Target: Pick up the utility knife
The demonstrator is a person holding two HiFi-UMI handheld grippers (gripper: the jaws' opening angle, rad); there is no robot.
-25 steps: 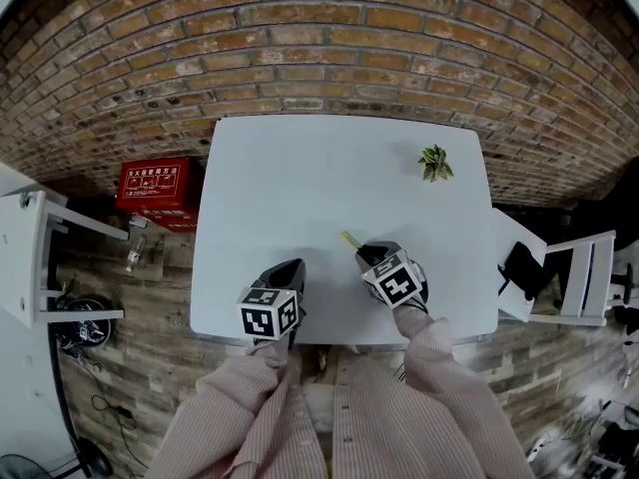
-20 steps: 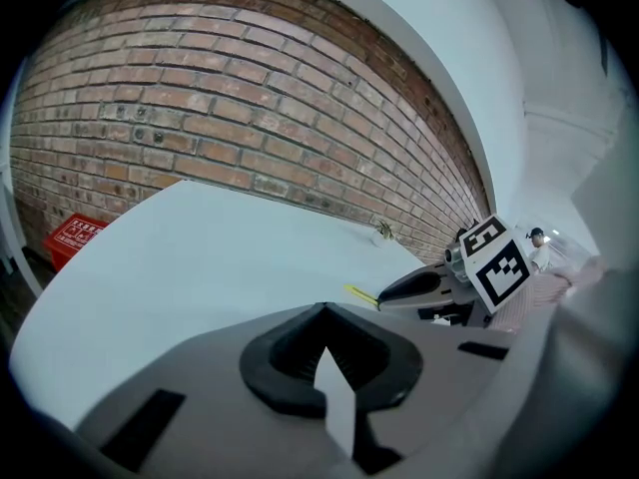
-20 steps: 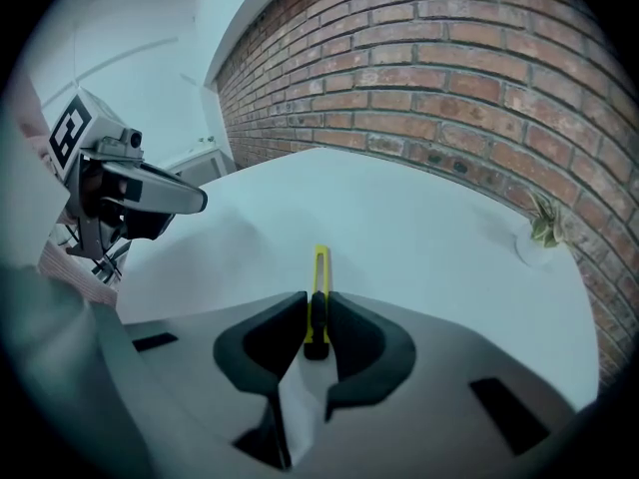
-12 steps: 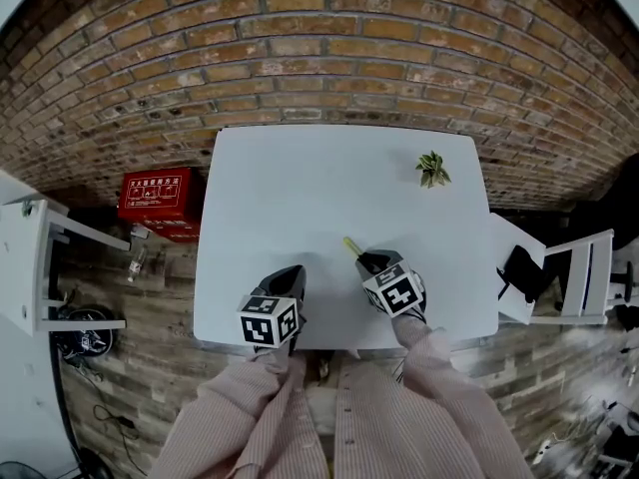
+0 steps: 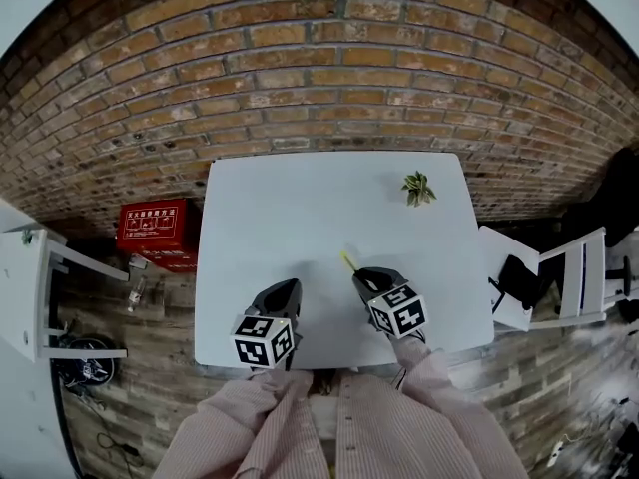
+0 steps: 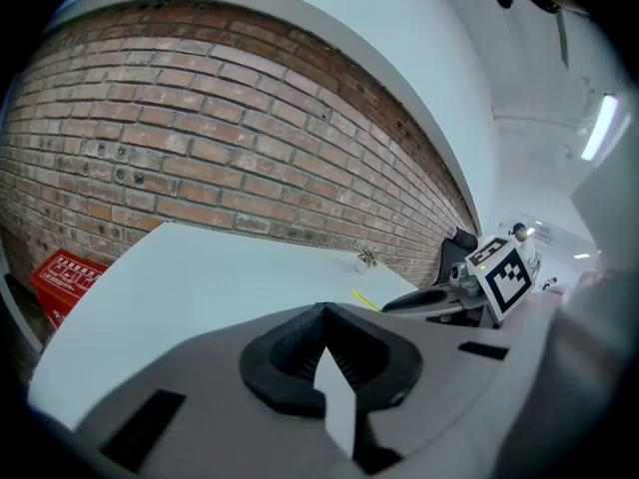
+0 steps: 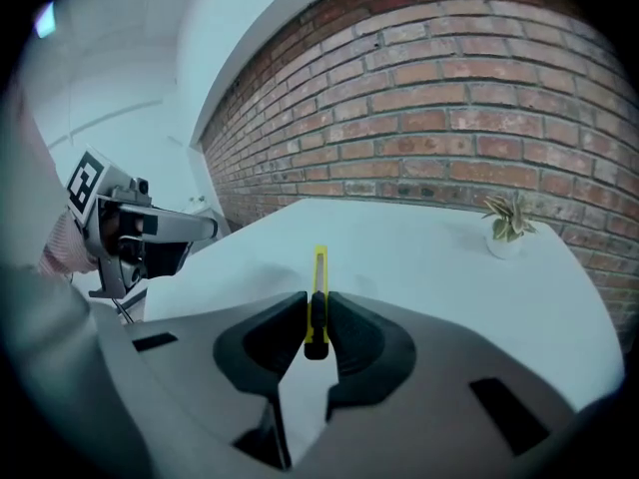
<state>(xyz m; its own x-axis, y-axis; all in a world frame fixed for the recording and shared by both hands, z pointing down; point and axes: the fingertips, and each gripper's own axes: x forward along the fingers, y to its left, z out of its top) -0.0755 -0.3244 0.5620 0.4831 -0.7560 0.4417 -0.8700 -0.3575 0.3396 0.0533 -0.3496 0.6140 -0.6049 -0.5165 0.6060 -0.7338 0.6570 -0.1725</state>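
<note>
A slim yellow utility knife (image 7: 318, 297) sticks out forward from between the pads of my right gripper (image 7: 317, 319), which is shut on its rear end. In the head view the knife (image 5: 348, 261) points up-left from the right gripper (image 5: 371, 279), held above the white table (image 5: 300, 208). My left gripper (image 5: 279, 298) hovers over the table's near edge. Its pads meet with nothing between them in the left gripper view, where the left gripper (image 6: 321, 342) is shut and the knife (image 6: 363, 300) shows as a thin yellow line beside the right gripper (image 6: 439, 297).
A small potted plant (image 5: 416, 188) stands at the table's far right corner. A brick wall (image 5: 329, 78) runs behind the table. A red box (image 5: 158, 227) sits on the floor at the left, a white chair (image 5: 559, 282) at the right.
Both grippers have risen a little off the table, the right one carrying the knife. The head view has tilted, so the table sits lower in the picture.
</note>
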